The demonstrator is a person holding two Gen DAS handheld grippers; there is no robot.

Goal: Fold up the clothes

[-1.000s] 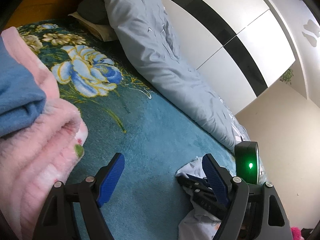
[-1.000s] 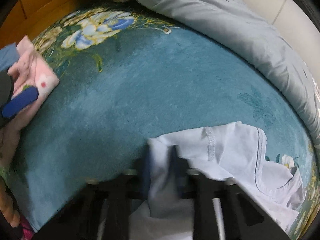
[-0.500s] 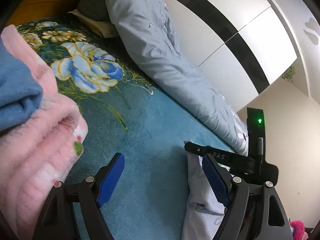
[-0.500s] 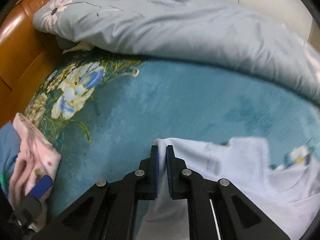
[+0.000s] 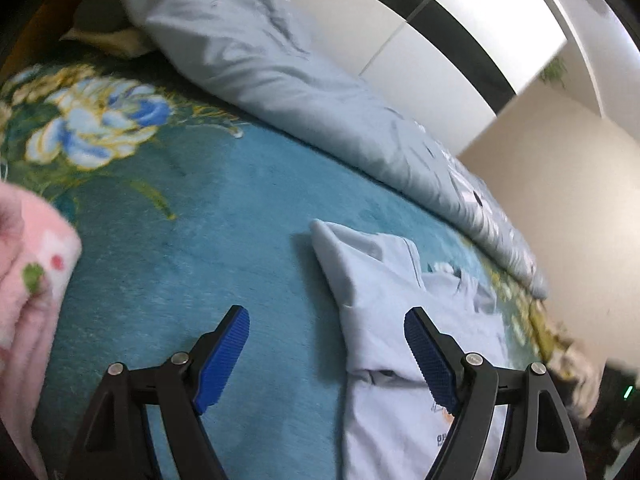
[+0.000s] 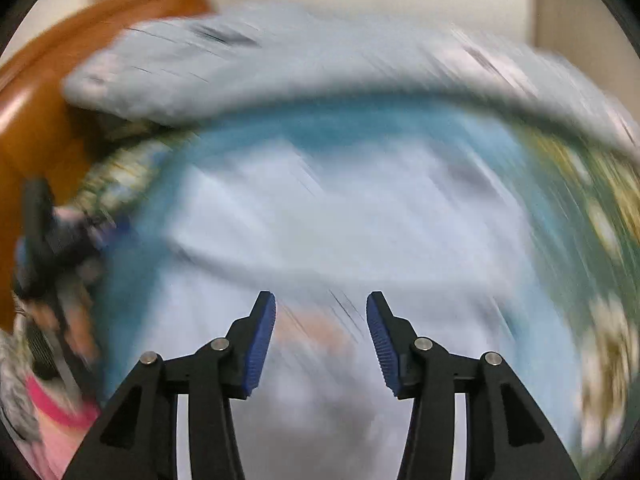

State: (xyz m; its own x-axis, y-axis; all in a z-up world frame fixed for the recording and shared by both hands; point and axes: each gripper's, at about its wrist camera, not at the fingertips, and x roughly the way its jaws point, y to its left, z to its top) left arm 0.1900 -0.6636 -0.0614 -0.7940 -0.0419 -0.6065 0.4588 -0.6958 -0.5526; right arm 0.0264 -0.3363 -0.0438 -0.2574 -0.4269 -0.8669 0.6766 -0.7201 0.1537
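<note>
On the bed's teal blanket (image 5: pixel 192 264) a pale blue shirt (image 5: pixel 384 304) lies partly spread, one corner pointing toward the floral print (image 5: pixel 92 124) at the head end, its collar turned toward the grey duvet (image 5: pixel 280 80) bunched along the far side. Printed lettering shows low on the shirt, near the bottom edge of the left wrist view, too small to read.

Left gripper (image 5: pixel 326 356) hangs over the blanket with its jaws wide apart and nothing between them; its right blue pad (image 5: pixel 430 364) sits over the shirt's edge, the left pad over bare blanket. Whether either pad touches the cloth cannot be told. A pink fleece (image 5: pixel 28 280) with small red and green spots fills the left edge of that view, apart from the shirt. Behind the duvet stands a white wardrobe (image 5: pixel 420 40) with a black stripe.

Right gripper (image 6: pixel 321 340) also has its jaws released and spread, holding nothing. Its view is heavily blurred: the shirt (image 6: pixel 340 216) fills the middle, directly beyond the blue pads (image 6: pixel 260 340), with the duvet (image 6: pixel 280 72) above it and a brown wooden headboard (image 6: pixel 44 92) at upper left. The left gripper (image 6: pixel 38 236) shows as a dark smear at the left edge, beside the shirt.
</note>
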